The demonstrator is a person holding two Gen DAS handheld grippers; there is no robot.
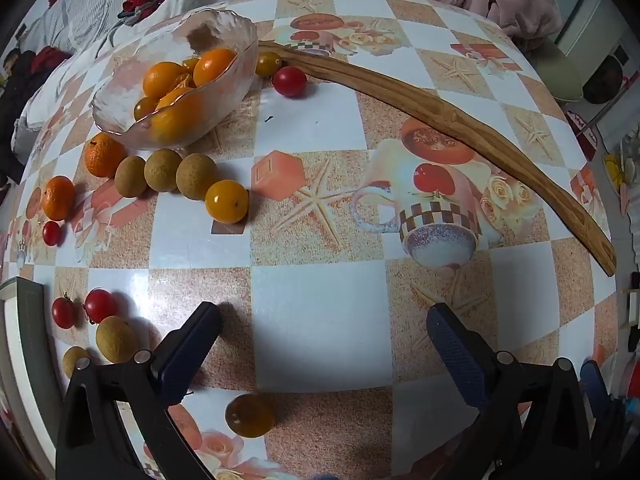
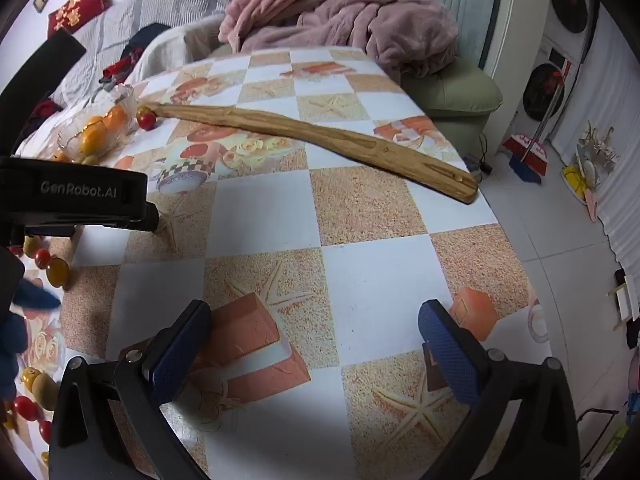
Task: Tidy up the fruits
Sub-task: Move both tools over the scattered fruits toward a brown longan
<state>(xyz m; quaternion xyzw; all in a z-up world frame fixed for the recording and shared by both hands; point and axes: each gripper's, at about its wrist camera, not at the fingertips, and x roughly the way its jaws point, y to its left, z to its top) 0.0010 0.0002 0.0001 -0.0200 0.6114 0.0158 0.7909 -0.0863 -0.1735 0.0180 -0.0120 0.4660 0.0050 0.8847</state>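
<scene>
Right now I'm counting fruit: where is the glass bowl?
Left wrist view, upper left: the glass bowl sits beside the wooden stick's far end, brown fruits before it.

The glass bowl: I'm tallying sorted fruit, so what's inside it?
The glass bowl holds several orange-yellow fruits, piled together. Anything underneath the pile is hidden, so no exact count.

It was a home living room: a crumpled pink fleece blanket [image 2: 340, 12] lay on a pale green sofa [image 2: 452, 92] beside a checked-oilcloth table [image 2: 360, 280].

the glass bowl [image 1: 176, 92] blurs the lower oranges behind its wall; in the right wrist view, fruits at the surface's [image 2: 360, 280] left edge are partly hidden.
</scene>
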